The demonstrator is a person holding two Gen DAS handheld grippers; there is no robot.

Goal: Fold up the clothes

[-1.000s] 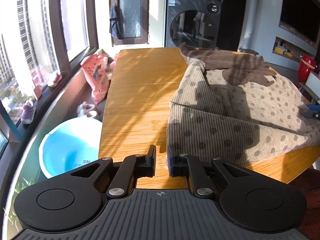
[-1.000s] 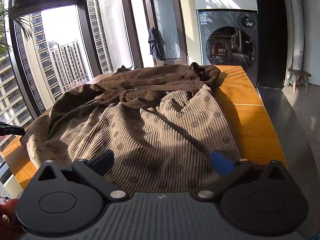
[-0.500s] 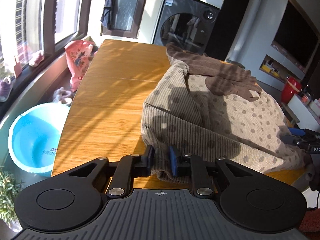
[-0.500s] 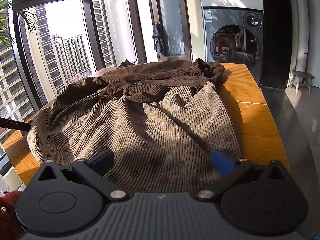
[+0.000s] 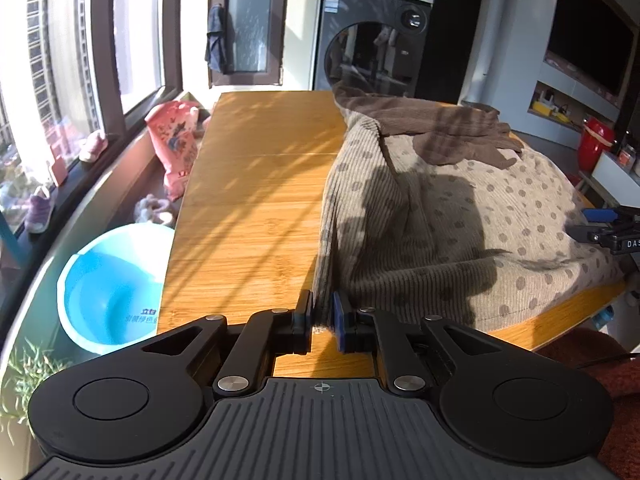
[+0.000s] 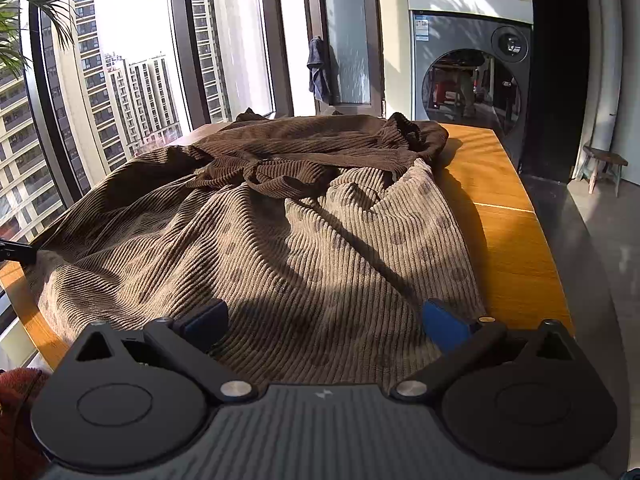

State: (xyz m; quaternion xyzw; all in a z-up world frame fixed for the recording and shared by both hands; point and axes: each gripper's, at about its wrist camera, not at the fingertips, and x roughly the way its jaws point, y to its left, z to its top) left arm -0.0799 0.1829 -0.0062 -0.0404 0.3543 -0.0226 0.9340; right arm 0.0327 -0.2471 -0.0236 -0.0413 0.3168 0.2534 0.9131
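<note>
So the big orange-brown wooden table (image 5: pixel 260 184) runs from the near edge away toward the grey front-loading washing machine (image 6: pixel 472 84) at the far end, and most of its right half is covered by a beige ribbed corduroy garment with brown polka dots (image 5: pixel 460 232). It's lying in a rumpled heap with deep creases, and its dark brown top part (image 6: pixel 320 152) is bunched up at the far side. No neat edges or stacked layers anywhere that I can see, so as far as folding goes it looks like pretty much all of the squaring up is left to do.

The left gripper (image 5: pixel 322 316) is at the near left corner of the garment, pinched down on the hem, with the fabric pulled up taut between the blue pads. The right gripper (image 6: pixel 324 316) sits low over the near edge with its jaws spread wide, gripping nothing.

Down on the floor at the left there's a light blue plastic basin (image 5: pixel 108 276).
</note>
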